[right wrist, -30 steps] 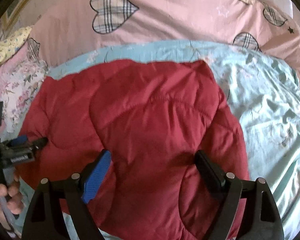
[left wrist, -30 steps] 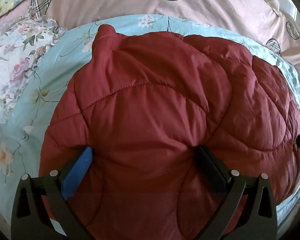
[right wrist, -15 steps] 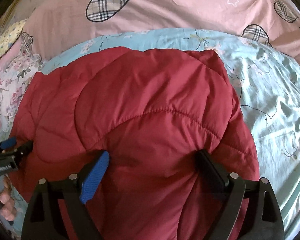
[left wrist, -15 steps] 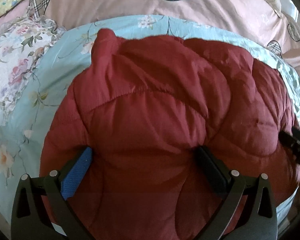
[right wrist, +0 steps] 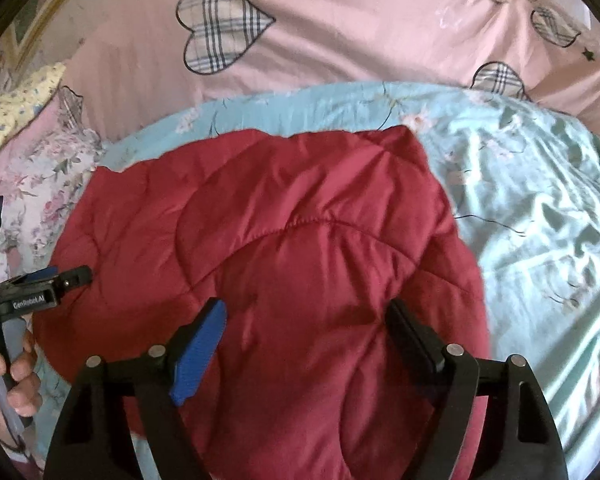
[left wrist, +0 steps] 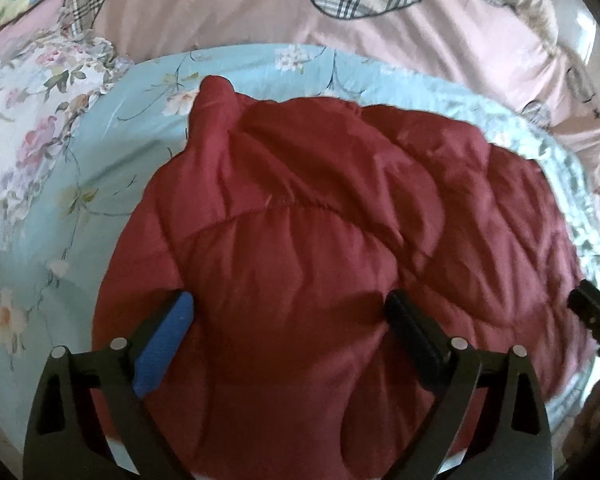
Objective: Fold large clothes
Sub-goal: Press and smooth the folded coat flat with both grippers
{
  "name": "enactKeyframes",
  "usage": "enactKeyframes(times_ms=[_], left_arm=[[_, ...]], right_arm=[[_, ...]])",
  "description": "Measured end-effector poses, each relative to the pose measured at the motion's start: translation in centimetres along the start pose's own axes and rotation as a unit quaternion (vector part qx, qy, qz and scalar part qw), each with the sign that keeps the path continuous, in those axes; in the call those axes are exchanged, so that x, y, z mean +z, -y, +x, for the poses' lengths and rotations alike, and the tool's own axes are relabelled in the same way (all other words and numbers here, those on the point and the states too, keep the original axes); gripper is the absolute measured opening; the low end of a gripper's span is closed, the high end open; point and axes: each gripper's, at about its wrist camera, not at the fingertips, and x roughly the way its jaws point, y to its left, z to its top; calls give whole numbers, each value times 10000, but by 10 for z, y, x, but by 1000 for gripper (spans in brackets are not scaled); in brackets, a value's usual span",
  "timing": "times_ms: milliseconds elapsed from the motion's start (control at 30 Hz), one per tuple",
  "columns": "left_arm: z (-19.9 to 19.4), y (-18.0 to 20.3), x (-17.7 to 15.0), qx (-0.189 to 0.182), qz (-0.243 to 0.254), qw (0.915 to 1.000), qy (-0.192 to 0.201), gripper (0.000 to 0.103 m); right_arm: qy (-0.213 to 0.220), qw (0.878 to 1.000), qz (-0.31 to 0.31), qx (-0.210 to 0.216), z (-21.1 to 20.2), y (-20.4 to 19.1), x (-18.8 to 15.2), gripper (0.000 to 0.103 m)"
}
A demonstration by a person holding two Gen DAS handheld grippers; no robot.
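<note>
The red quilted coat (left wrist: 320, 248) lies in a folded bundle on the blue floral sheet (left wrist: 112, 168), with pink bedding (right wrist: 340, 40) beyond it and a flowered pillow (left wrist: 28, 120) off to its left.

Left gripper (left wrist: 288, 312): jaws spread wide over the near part of the coat and just now closing a little. The padded cloth bulges up between them, but the pads do not visibly pinch it.

Right gripper (right wrist: 304, 316): jaws likewise apart over the coat's right half, also just now closing; no pinch visible.

Risks, as judged from this position:
- The padding is thick and slippery. A bite on the top layer alone would peel that layer off and undo the fold beneath.
- One corner (left wrist: 216, 88) stands up at the far left edge, so the bundle is uneven there. Lifting it from the near side could let that corner flop out.
- The two grippers are near each other. If both close on the same ridge of cloth, the tools could knock together.
- The sheet is loose and wrinkled. A low grasp may catch it with the coat.
</note>
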Motion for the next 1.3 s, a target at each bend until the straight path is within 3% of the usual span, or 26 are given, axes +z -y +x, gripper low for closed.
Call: enactKeyframes(times_ms=[200, 367, 500, 900, 1133, 1300], left_arm=[[-34, 2, -31, -213, 141, 9995, 169, 97], [-11, 10, -39, 56, 334, 9993, -166, 98], [2, 14, -39, 201, 440, 9988, -125, 103], [11, 17, -37, 309, 443, 9985, 34, 103], [10, 19, -37, 328, 441, 9985, 37, 103], [8, 18, -37, 308, 442, 9985, 32, 103]], right_arm=[[-175, 9997, -123, 67, -9, -9, -28, 82], [-347, 9988, -296, -170, 7, -9, -43, 82], [-259, 9993, -214, -182, 9, -3, -48, 82], [-87, 9995, -164, -270, 11, -6, -54, 84], [246, 9995, -92, -193, -20, -13, -44, 83], [-125, 9997, -112, -204, 10, -5, -47, 84]])
